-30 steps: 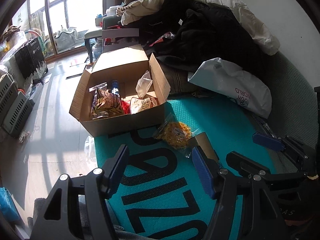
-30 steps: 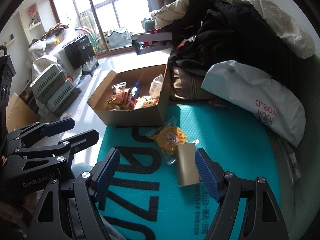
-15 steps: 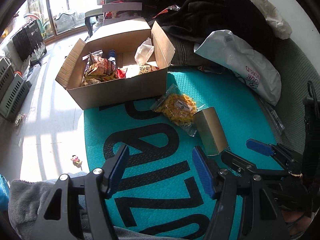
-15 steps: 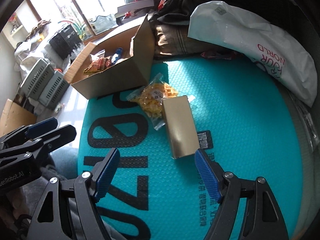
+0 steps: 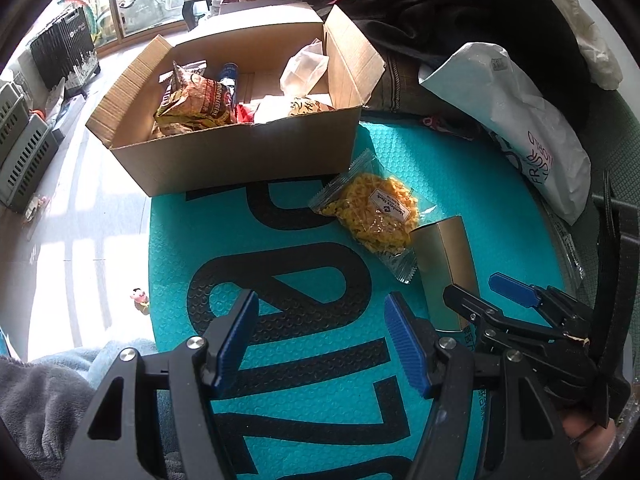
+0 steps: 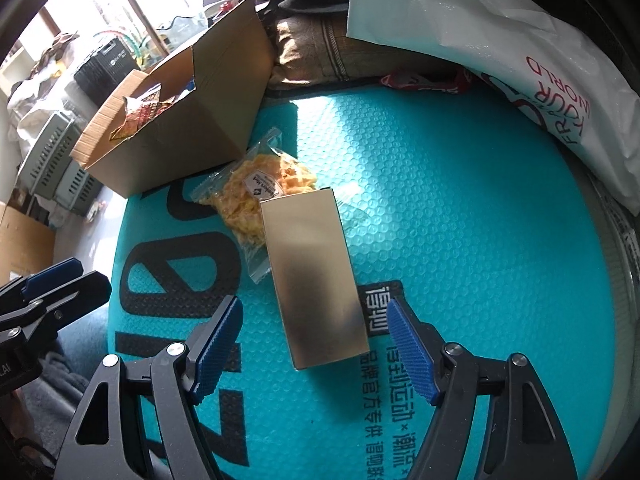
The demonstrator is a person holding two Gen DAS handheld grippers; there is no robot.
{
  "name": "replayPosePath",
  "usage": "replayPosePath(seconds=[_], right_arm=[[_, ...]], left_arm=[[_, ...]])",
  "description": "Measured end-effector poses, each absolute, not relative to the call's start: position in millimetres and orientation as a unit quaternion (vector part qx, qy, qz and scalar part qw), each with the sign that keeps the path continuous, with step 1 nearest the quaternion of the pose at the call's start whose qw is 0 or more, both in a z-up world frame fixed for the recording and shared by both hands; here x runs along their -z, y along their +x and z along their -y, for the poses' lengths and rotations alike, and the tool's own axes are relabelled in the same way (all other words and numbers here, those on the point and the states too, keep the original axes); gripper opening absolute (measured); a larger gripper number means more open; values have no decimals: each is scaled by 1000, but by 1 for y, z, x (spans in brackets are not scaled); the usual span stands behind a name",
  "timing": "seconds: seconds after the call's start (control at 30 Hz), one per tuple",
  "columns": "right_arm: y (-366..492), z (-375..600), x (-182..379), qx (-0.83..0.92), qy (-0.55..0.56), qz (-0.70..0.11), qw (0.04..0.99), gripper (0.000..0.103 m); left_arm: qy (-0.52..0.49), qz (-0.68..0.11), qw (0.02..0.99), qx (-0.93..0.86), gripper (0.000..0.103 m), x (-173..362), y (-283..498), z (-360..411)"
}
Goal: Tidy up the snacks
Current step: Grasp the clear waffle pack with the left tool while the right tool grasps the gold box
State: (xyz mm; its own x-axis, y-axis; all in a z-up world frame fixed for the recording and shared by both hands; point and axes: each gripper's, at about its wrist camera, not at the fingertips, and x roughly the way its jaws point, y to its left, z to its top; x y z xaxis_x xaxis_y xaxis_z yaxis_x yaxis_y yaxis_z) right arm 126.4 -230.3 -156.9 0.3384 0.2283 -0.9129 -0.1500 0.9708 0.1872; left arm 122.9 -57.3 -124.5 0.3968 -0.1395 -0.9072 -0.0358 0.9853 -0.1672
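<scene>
- Carton (image 5: 248,156): flaps open, on the teal mat (image 5: 460,168); holds snack packets (image 5: 192,104) and a clear bag (image 5: 304,68).
- Yellow snack bag (image 5: 380,212): on mat beside carton, touching gold box (image 6: 316,272).
- Right gripper (image 6: 316,344): jaws closing astride gold box, not touching.
- Left gripper (image 5: 320,340): parted, empty.

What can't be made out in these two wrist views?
- Cardboard box, right wrist view: its near wall hides most of what is inside; only a packet corner shows.
- Gold box, left wrist view: its near end is covered by the right tongs.
- Label on the yellow snack bag: print too small to read.
- White bag, right wrist view: lettering cut off by the picture's edge.
</scene>
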Motion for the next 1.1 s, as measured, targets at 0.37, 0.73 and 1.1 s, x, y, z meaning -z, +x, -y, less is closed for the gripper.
replayPosePath(seconds=[0.37, 0.73, 1.1], right_arm=[[160, 254, 162, -98, 22, -554, 826, 45], [229, 251, 167, -113, -36, -527, 842, 45], [199, 225, 167, -171, -20, -556, 813, 45]], left_arm=[[-92, -563, 821, 26, 64, 141, 143, 62], [-104, -569, 816, 12, 64, 150, 158, 60], [-121, -568, 814, -9, 64, 154, 159, 40]])
